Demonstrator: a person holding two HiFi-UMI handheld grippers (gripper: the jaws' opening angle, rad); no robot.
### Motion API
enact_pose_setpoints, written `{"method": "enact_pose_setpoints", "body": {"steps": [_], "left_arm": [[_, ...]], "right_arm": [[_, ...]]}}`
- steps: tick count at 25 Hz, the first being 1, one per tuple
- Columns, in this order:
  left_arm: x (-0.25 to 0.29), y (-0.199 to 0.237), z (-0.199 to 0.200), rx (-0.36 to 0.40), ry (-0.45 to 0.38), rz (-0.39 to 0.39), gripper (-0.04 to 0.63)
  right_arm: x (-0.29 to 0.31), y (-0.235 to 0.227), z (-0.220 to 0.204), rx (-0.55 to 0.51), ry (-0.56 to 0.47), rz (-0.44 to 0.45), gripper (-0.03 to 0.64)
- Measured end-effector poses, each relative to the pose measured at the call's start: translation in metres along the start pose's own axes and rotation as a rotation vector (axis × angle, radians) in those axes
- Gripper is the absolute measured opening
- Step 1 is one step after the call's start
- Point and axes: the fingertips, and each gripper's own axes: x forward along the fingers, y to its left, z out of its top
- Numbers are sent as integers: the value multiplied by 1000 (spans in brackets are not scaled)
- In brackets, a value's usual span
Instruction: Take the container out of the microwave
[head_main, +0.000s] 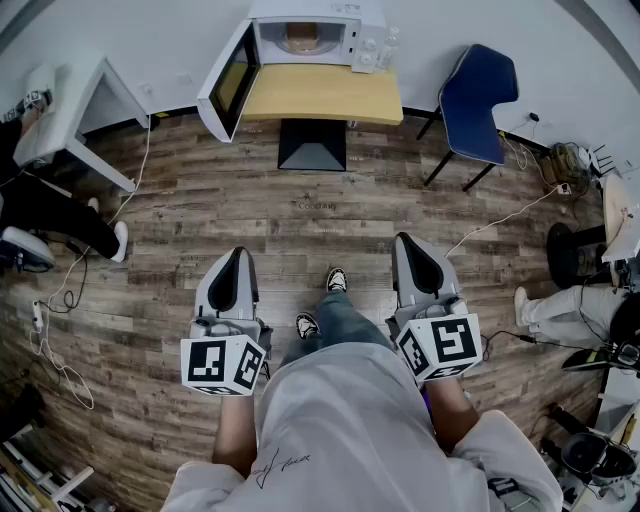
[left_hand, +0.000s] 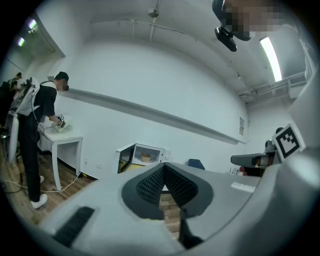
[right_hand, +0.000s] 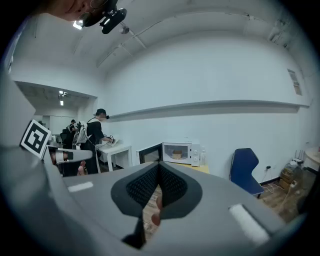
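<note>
While the container (head_main: 300, 38) sits inside the microwave (head_main: 345, 30), whose door stands open above the counter (head_main: 320, 95), the person stands well back on the wooden floor (head_main: 300, 210). The left gripper (head_main: 237, 255) and right gripper (head_main: 407, 245) both have their jaws closed on nothing. The approach seems to be the step in hand; next comes walking up, opening the jaws and reaching in.

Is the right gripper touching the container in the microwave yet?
Apart. The head view shows the right gripper far short of the container, with wood floor between them.
</note>
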Motion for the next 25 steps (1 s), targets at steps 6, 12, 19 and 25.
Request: {"method": "enact_pose_setpoints", "body": {"steps": [6,12,19,25], "left_arm": [[21,3,1,8,-5,-14,2],[52,-8,10,-5,-15,-26,2],[98,-15,13,19,17,-35,2],[129,-21,17,2,19,-40,2]], "right_arm": [[17,-13,5,65,-49,14,11],[37,-36,15,101,-80,54,12],[76,-63,21,129,-64,79,12],[107,-92,27,123,-70,47,11]]}}
